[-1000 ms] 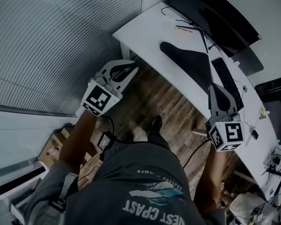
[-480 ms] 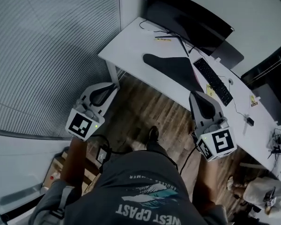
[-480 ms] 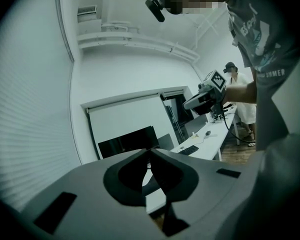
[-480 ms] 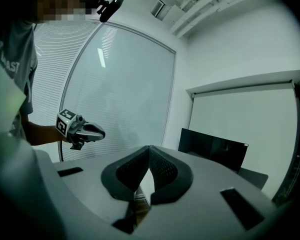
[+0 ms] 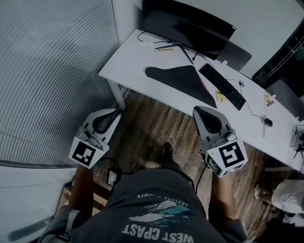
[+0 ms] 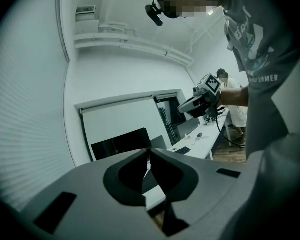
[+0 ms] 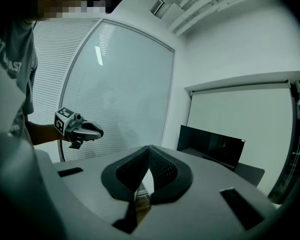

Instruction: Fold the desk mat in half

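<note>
The desk mat is lying on the white desk, in front of the monitor and just beside the keyboard, whose near end is touching or nearly touching its right edge. Its dark outline is tapering from a rounded left end to a point on the right, so it may already be lying doubled; the head view is not showing layers clearly enough to tell.

The left gripper and the right gripper are both hovering over the wooden floor, well apart from the mat and short of the desk's near edge. Each gripper view is showing its jaws pressed together at the tips with nothing between them, so both hands are carrying clenched, empty tools.

The mat is looking thin, light and limp, more like a soft sheet than a board, and its underside is probably clinging a little to the desktop. Any grip is likely working best as a pinch on a free edge or corner, one gripper at each end of the same side, lifting so the sheet is draping over itself rather than dragging against the keyboard
</note>
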Demonstrator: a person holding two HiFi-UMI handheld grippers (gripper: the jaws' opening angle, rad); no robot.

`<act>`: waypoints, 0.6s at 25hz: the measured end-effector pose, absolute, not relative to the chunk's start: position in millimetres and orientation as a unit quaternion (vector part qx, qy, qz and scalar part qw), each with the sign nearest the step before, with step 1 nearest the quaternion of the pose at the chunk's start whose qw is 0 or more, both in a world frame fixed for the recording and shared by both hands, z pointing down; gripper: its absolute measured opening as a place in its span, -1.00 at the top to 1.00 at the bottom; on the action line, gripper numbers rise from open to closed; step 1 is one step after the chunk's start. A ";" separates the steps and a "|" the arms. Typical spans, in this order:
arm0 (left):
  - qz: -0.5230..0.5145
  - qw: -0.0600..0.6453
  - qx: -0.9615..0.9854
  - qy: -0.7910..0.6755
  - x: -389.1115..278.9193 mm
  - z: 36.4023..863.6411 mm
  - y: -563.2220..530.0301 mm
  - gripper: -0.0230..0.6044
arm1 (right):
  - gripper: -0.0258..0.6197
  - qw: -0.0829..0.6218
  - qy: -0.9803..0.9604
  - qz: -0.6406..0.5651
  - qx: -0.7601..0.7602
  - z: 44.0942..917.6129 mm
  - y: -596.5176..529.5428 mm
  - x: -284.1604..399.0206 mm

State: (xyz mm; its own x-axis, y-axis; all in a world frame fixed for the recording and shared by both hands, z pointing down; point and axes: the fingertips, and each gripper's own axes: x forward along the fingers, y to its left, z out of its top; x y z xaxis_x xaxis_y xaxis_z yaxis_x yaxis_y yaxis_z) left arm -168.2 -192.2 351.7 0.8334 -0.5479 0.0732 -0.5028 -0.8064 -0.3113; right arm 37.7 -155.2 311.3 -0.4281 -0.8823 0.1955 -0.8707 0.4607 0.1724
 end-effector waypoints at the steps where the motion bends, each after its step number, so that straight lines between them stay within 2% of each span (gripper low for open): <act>1: -0.080 0.138 -0.947 0.277 -168.4 352.4 -191.6 0.81 | 0.84 0.129 -0.844 -0.021 0.520 311.4 -154.2 37.9; 15: -0.124 0.116 -0.944 0.283 -171.5 374.2 -213.3 0.81 | 0.84 0.130 -0.846 -0.008 0.517 309.6 -163.5 40.7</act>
